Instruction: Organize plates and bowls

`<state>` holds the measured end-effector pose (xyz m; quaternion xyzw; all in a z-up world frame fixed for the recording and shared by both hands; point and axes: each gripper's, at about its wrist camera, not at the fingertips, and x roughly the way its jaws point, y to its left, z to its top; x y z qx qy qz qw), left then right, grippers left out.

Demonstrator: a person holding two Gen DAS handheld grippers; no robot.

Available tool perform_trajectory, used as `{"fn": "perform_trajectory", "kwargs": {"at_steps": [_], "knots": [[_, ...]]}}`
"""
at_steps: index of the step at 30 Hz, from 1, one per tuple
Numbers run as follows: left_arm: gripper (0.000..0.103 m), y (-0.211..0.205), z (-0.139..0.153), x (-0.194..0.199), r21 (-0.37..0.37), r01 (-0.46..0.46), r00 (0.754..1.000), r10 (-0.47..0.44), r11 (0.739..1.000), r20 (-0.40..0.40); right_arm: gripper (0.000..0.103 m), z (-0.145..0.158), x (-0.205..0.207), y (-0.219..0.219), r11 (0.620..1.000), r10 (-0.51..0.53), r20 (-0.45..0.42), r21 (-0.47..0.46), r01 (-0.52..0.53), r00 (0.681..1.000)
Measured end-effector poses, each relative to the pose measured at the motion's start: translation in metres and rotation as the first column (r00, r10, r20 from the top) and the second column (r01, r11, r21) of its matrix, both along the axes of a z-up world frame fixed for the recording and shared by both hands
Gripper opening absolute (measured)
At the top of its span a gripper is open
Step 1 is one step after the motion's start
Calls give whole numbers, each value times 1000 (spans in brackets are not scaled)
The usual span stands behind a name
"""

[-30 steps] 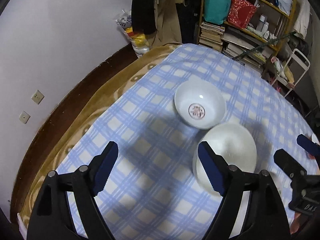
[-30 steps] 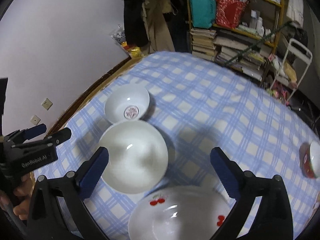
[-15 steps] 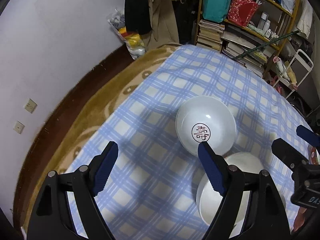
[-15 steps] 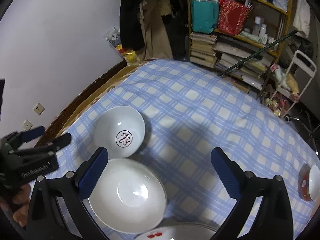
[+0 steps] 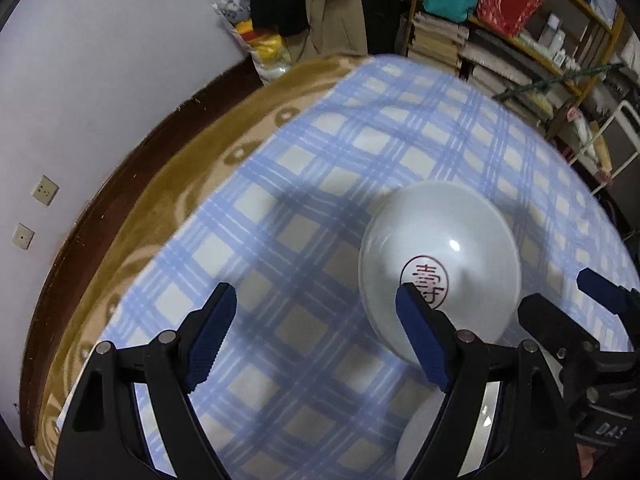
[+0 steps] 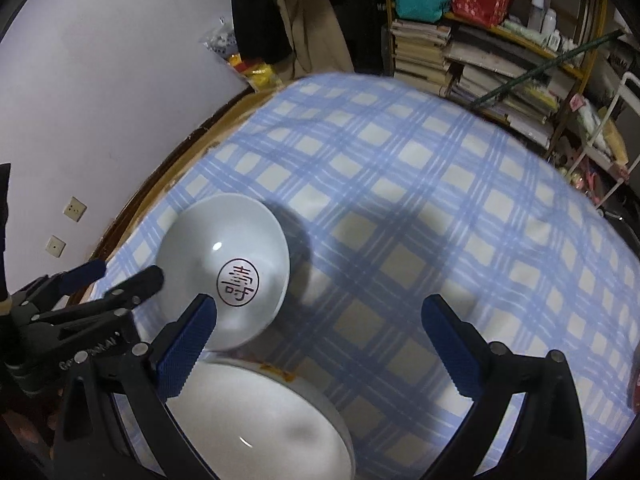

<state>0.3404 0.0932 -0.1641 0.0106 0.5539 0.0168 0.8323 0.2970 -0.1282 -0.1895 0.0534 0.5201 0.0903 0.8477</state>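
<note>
— Blue-and-white checked cloth (image 6: 420, 184) covers the table under both of your tools. What sits nearest to you?

— Nearest in the right wrist view is your right gripper (image 6: 320, 344), jaws spread wide with nothing between them. Just under its left finger lies the large white bowl (image 6: 260, 420), plain inside, with an orange smear at its far rim. Your left gripper (image 5: 316, 340) is likewise spread wide and holds nothing; only cloth lies between its blue pads (image 5: 212, 336).

— And the bowl with the mark?

— The stamped bowl (image 6: 224, 268) sits upright on the cloth just beyond the large one, a red circled character at its bottom. From the left wrist you see it behind your right-hand finger, which covers part of its near side. I cannot tell whether the two bowls touch; their rims come very close. At the right edge of the right wrist view a sliver of something reddish (image 6: 635, 384) shows, too cut off to identify.

— What lies past the cloth?

— A brown patterned blanket (image 5: 168, 184) shows along the left border of the cloth, then a dark wooden edge (image 5: 112, 176) against the pale wall with two wall sockets (image 5: 44, 190). Farther back hang dark clothes (image 6: 272, 8), and a yellow shelf (image 6: 520, 36) carries stacked books, a teal bag and a red bag.
</note>
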Motion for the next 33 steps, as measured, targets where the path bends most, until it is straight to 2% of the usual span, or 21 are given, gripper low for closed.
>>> {"fn": "perform_trajectory", "kwargs": {"at_steps": [2, 5, 8, 10, 11, 13, 14, 16, 17, 18, 20, 22, 24, 27, 33], "knots": [[81, -3, -10, 4, 15, -1, 1000, 1, 1000, -16, 103, -5, 6, 0, 1000, -5, -20, 10, 5, 1000], [81, -4, -20, 8, -2, -6, 999, 5, 1000, -39, 103, -12, 14, 2, 1000, -11, -40, -3, 11, 999], [74, -6, -22, 11, 3, -9, 999, 9, 1000, -35, 94, -18, 24, 3, 1000, -5, -60, 1, 5, 998], [63, -7, -26, 12, -7, -13, 999, 13, 1000, -49, 90, -23, 28, 5, 1000, -5, -75, 5, 5, 997], [61, -6, -28, 13, -27, -17, 998, 16, 999, -54, 87, -26, 30, 6, 1000, -6, -85, 5, 7, 996], [45, -3, -26, 13, -53, -32, 999, 30, 998, -36, 82, -31, 31, 6, 1000, -5, -107, 29, 9, 994], [42, -2, -24, 12, -63, -43, 999, 42, 997, -19, 82, -35, 33, 7, 999, -3, -124, 45, 8, 992], [23, -3, -22, 12, -95, -19, 1000, 18, 995, -7, 74, -40, 34, 9, 999, -1, -143, 38, 6, 990], [18, -4, -22, 11, -119, -5, 1000, 4, 993, -10, 66, -42, 34, 11, 1000, 2, -149, 25, 1, 989], [13, -5, -22, 11, -133, 4, 1000, -5, 991, -7, 63, -43, 33, 12, 1000, 5, -150, 22, -1, 989], [11, -8, -22, 10, -129, 9, 1000, -10, 992, -5, 57, -43, 32, 14, 1000, 13, -141, 30, -9, 990], [9, -11, -20, 9, -124, 18, 1000, -19, 992, -4, 46, -40, 31, 16, 999, 25, -138, 36, -20, 990], [8, -13, -17, 7, -117, 18, 1000, -19, 993, -10, 29, -38, 30, 17, 998, 33, -127, 50, -27, 991], [8, -18, -14, 5, -91, 33, 999, -33, 995, -3, 11, -37, 28, 18, 995, 33, -123, 95, -21, 992], [7, -15, -10, 5, -130, 26, 1000, -27, 991, -1, 9, -37, 24, 19, 994, 19, -103, 107, -8, 995]]}}
